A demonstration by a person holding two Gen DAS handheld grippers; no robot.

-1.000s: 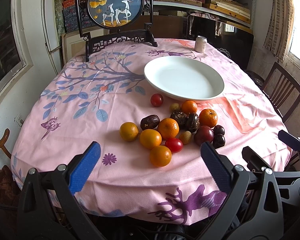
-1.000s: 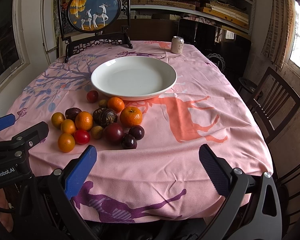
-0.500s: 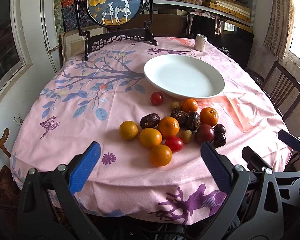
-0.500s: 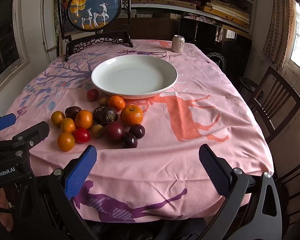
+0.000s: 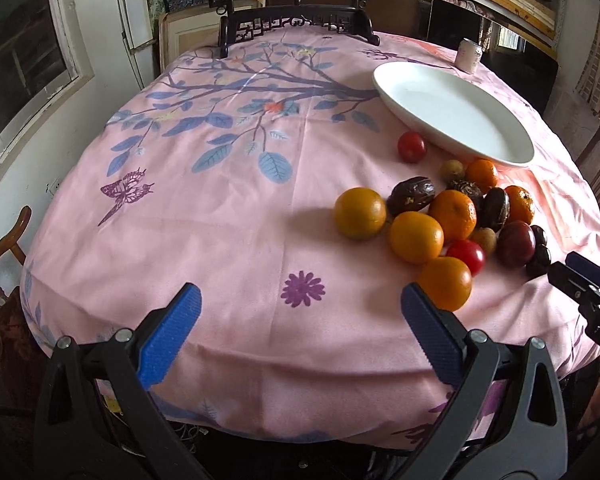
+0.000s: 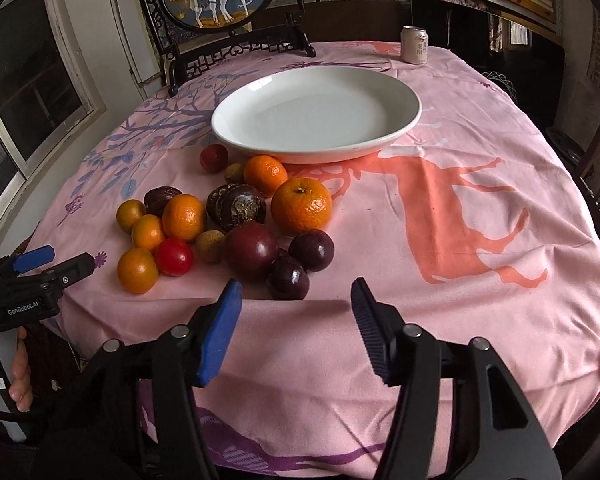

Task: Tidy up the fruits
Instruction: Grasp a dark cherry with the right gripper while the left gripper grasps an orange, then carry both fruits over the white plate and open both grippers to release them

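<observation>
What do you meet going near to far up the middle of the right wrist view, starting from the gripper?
Right gripper, open → near dark plum → big orange → white plate, nothing on it → drink can at the far edge of the table.

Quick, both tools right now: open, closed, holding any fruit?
Left tool: open, holding nothing.
Right tool: open, holding nothing, just short of a dark plum.

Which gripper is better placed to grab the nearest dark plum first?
Right. The right gripper is open and lined up just short of the dark plum; the left gripper faces bare cloth beside the pile.
</observation>
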